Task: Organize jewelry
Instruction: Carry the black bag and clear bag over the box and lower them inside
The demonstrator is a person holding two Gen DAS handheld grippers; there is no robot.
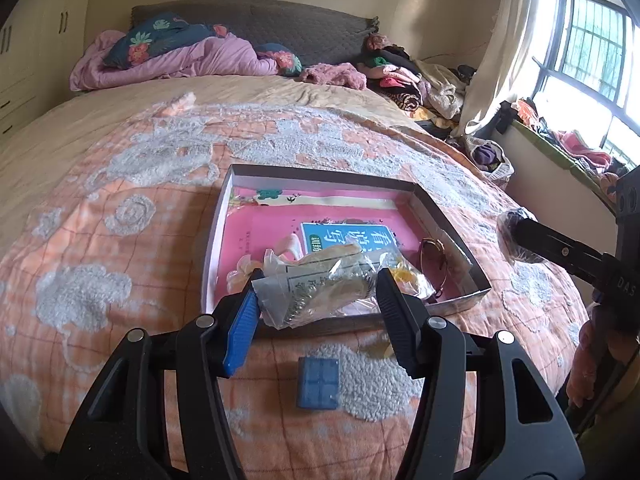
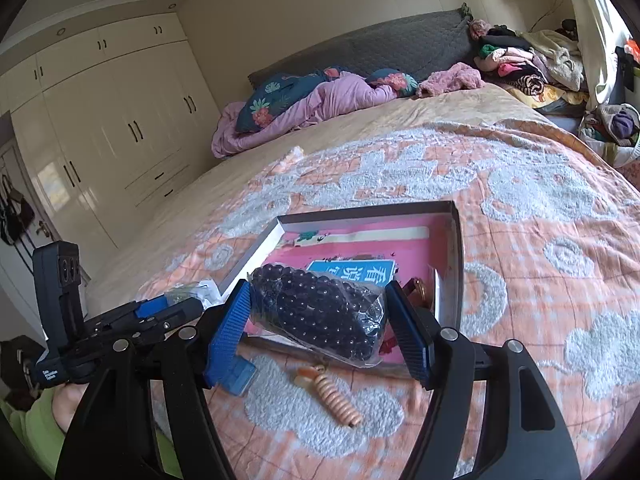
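Left gripper (image 1: 316,292) clamped on clear plastic bag of metal chain jewelry (image 1: 320,284), over near rim of shallow grey cardboard box (image 1: 452,216) | right gripper (image 2: 320,312) clenched on clear bag of dark purple beads (image 2: 320,312), above box | step: depositing bags | next: lower, release inside box.

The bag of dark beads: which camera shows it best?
The right wrist view: the bag of dark beads fills the middle, clamped in the right tongs. The left wrist view shows only a small bit at the edge.
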